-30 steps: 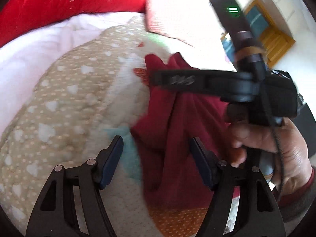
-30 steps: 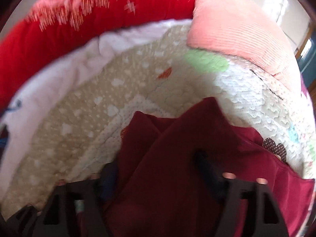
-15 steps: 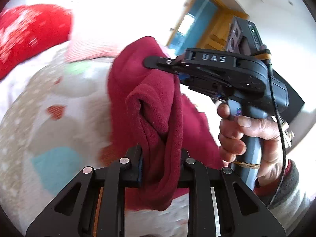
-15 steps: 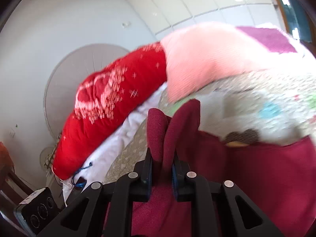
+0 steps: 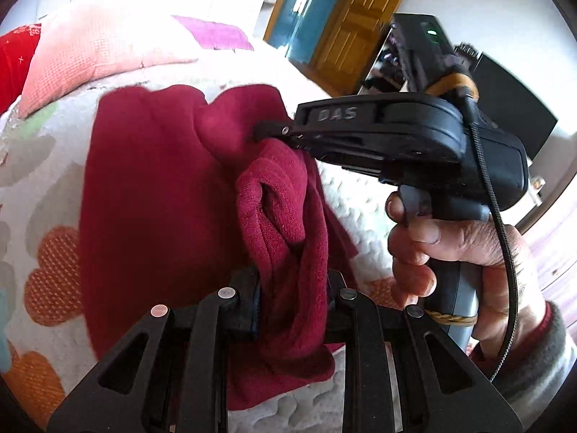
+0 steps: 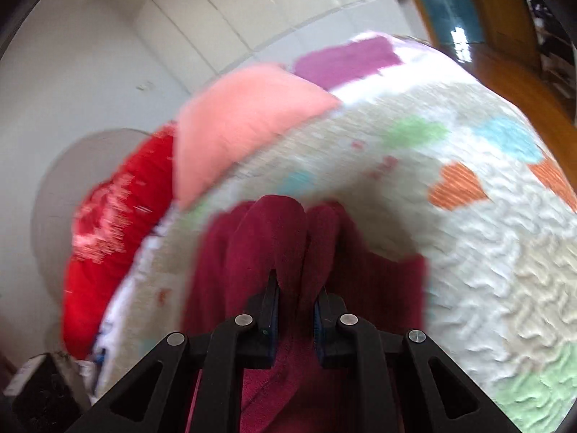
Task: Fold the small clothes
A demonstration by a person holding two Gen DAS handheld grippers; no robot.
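A dark red fleece garment point(image 5: 151, 195) hangs over the patterned quilt point(image 5: 32, 187), held up by both grippers. My left gripper point(image 5: 292, 303) is shut on a bunched fold of it at the bottom of the left wrist view. My right gripper point(image 5: 277, 133), held in a hand, pinches another part of the garment higher up and to the right. In the right wrist view the right gripper point(image 6: 295, 306) is shut on a doubled fold of the red garment point(image 6: 285, 238), which drapes down below the fingers.
The quilt point(image 6: 487, 270) has coloured hearts. A pink pillow point(image 6: 249, 115) and a red pillow point(image 6: 104, 234) lie at its far end. A wooden door point(image 5: 357, 18) and a dark screen point(image 5: 512, 108) stand beyond the bed.
Both grippers closed on the red garment and lifted it off the quilt. Since half a second ago they have moved with it and it hangs spread wider.
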